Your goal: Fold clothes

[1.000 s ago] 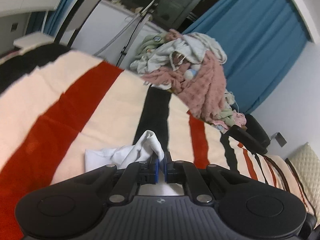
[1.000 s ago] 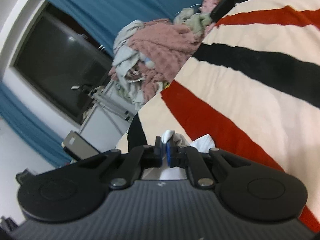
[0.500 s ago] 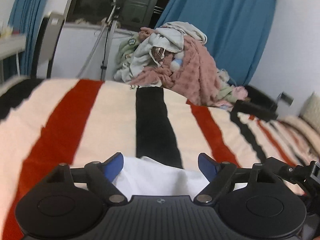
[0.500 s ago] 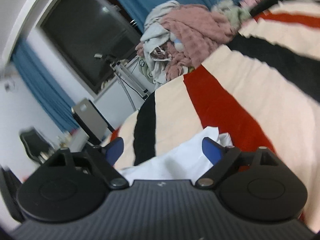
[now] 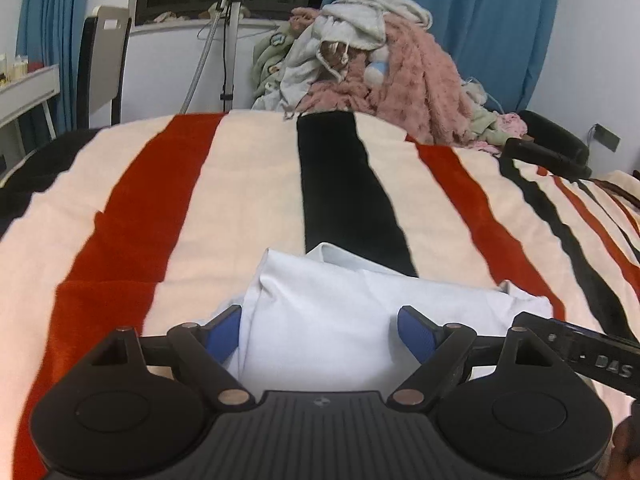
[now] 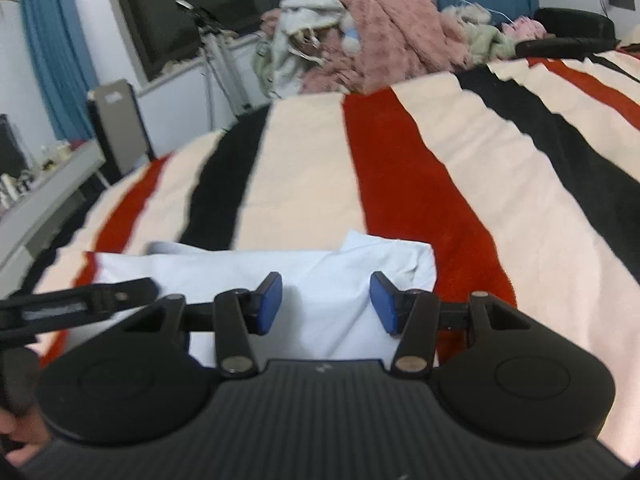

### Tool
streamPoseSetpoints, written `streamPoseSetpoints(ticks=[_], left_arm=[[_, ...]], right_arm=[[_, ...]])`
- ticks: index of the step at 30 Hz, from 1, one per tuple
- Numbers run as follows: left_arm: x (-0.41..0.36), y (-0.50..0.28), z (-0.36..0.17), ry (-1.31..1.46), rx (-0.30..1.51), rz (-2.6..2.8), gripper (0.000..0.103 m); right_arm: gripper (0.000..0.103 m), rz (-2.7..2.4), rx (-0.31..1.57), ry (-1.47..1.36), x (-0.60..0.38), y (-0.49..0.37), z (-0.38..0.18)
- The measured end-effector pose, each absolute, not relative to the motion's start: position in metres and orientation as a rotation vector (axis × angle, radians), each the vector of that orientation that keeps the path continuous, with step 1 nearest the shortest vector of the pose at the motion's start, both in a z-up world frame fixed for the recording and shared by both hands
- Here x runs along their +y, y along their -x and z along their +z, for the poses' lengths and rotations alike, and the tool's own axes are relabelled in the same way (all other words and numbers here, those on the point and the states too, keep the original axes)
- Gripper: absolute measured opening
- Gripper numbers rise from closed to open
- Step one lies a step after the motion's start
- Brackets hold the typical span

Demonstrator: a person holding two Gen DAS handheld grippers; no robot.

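A white garment (image 5: 320, 312) lies folded flat on the striped blanket (image 5: 248, 200), just in front of both grippers. My left gripper (image 5: 320, 330) stands open above its near edge, blue pads wide apart with nothing between them. The same white garment (image 6: 304, 272) shows in the right wrist view, where my right gripper (image 6: 326, 306) is also open and empty over it. Part of the right gripper's body (image 5: 580, 350) reaches in at the right of the left wrist view, and the left gripper's body (image 6: 76, 300) shows at the left of the right wrist view.
A heap of unfolded clothes (image 5: 360, 56) with a pink fleece piece (image 5: 416, 80) sits at the far end of the bed. A tripod (image 5: 228, 40), a chair (image 5: 102, 60) and blue curtains (image 5: 500, 20) stand beyond. A black object (image 5: 548, 148) lies at the right.
Both grippers were shut on the white garment a second ago, holding it bunched up. They have let go and opened, and the garment now lies flat and folded on the blanket.
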State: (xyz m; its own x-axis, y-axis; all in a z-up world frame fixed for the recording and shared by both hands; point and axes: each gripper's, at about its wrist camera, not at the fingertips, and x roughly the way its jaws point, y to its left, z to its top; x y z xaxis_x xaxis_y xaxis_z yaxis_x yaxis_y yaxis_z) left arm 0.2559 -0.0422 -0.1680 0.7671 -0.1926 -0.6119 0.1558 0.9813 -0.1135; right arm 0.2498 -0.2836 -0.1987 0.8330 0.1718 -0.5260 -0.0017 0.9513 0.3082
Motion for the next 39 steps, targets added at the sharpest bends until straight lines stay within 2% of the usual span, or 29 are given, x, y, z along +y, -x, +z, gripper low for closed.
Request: streamPoseSetpoints(ticks=[5, 10, 15, 20, 25, 28, 31, 35, 39], left_arm=[[-0.039, -0.22, -0.151, 0.054, 0.645, -0.221, 0.085], [-0.026, -0.186, -0.144, 0.097, 0.66, -0.242, 0.085], [-0.021, -0.165, -0.151, 0.122, 0.686, -0.246, 0.083], [-0.017, -0.145, -0.159, 0.152, 0.727, -0.247, 0.083], [0.005, -0.111, -0.153, 0.347, 0.753, -0.245, 0.085], [0.019, -0.097, -0.172, 0.575, 0.806, -0.272, 0.089], [0.029, -0.091, -0.192, 0.758, 0.863, -0.279, 0.089], [0.031, -0.103, -0.213, 0.835, 0.918, -0.236, 0.087], [0.04, -0.112, -0.215, 0.877, 0.909, -0.21, 0.072]], right_arm=[[0.052, 0.112, 0.578, -0.286, -0.28, -0.206, -0.179], [0.052, 0.084, 0.648, -0.267, -0.274, -0.166, -0.19], [0.052, 0.075, 0.667, -0.151, -0.256, -0.158, -0.204], [0.052, 0.06, 0.654, -0.165, -0.255, -0.153, -0.209], [0.052, 0.049, 0.649, -0.166, -0.253, -0.15, -0.21], [0.052, 0.04, 0.649, -0.172, -0.253, -0.149, -0.21], [0.052, 0.027, 0.645, -0.178, -0.252, -0.146, -0.21], [0.052, 0.016, 0.641, -0.171, -0.25, -0.143, -0.21], [0.052, 0.015, 0.639, -0.172, -0.251, -0.143, -0.21]])
